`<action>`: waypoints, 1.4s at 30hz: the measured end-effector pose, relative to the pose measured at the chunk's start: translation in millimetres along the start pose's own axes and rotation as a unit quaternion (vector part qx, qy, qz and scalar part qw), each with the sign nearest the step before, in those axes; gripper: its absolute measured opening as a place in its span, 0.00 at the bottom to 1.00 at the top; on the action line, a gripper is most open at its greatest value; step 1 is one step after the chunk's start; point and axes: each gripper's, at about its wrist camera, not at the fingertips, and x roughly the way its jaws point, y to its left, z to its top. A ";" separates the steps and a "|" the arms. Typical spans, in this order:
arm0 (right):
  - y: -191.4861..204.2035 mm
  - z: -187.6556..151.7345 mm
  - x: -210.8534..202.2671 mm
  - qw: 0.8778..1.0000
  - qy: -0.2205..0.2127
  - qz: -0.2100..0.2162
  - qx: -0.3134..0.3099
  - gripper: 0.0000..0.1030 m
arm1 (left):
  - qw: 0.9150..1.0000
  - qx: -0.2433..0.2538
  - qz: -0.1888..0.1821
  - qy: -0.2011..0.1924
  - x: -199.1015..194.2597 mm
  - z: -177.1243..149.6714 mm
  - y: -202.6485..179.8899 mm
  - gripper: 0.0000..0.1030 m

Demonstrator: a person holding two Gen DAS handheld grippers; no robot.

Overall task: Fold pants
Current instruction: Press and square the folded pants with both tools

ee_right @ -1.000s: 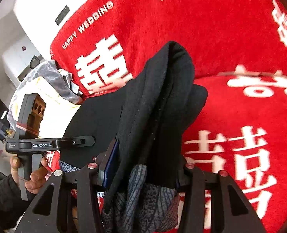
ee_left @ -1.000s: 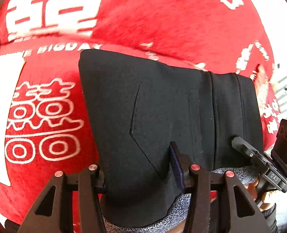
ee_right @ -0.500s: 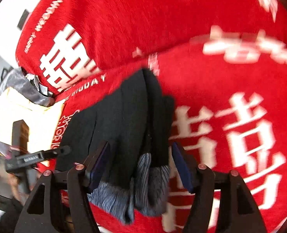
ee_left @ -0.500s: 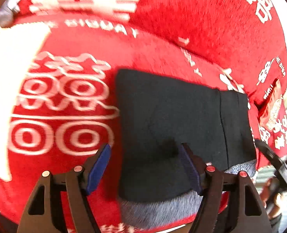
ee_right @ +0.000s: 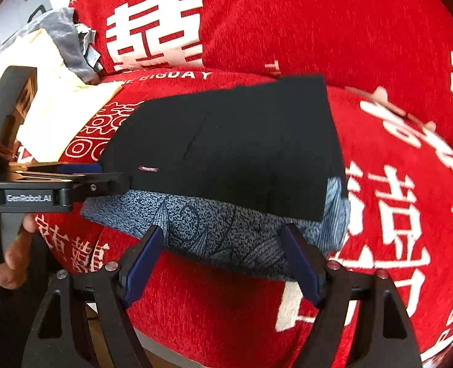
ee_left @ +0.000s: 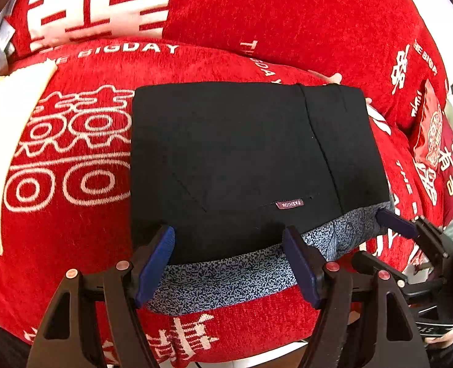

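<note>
Both grippers [ee_left: 229, 260] [ee_right: 223, 254] have released the folded pants [ee_left: 251, 159], apparently flat beside cream cloth [ee_right: 57, 92].

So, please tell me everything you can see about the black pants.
The black pants lie folded into a flat, roughly square stack on the red cushion. The cloth looks thick and matte, with seams and a small label reading FASHION upside down. A speckled grey-blue lining shows along the near edge. Both grippers are open near that edge, gripping nothing.

Bare red cushion [ee_left: 73, 245] lay free at frame left and below the folded pants [ee_left: 241, 159], while the backrest [ee_left: 287, 15] closed off the top and a cream cloth [ee_left: 8, 116] crowded the left edge.
</note>
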 end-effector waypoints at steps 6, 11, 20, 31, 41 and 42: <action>-16.5 37.0 -22.9 0.999 -0.053 -0.003 0.013 0.80 | 0.999 -0.034 -0.007 -0.019 -10.6 40.2 9.8 0.72; -24.4 90.5 27.5 1.000 -0.014 -0.013 -0.009 0.80 | 0.998 -0.052 0.020 0.013 28.7 82.5 17.4 0.72; -40.7 127.8 100.2 0.998 0.059 -0.018 -0.021 0.84 | 0.997 -0.046 0.040 0.053 71.7 120.1 20.4 0.72; -38.8 135.2 84.1 0.999 0.034 -0.037 -0.004 0.87 | 0.996 -0.047 0.070 0.005 51.8 122.0 18.7 0.78; -18.7 102.6 67.8 0.995 0.061 -0.080 -0.007 0.87 | 0.995 -0.019 0.097 0.013 35.4 83.5 -2.4 0.78; -17.7 96.8 63.9 0.995 0.060 -0.079 -0.008 0.87 | 0.995 -0.013 0.097 0.014 34.5 78.9 -5.3 0.78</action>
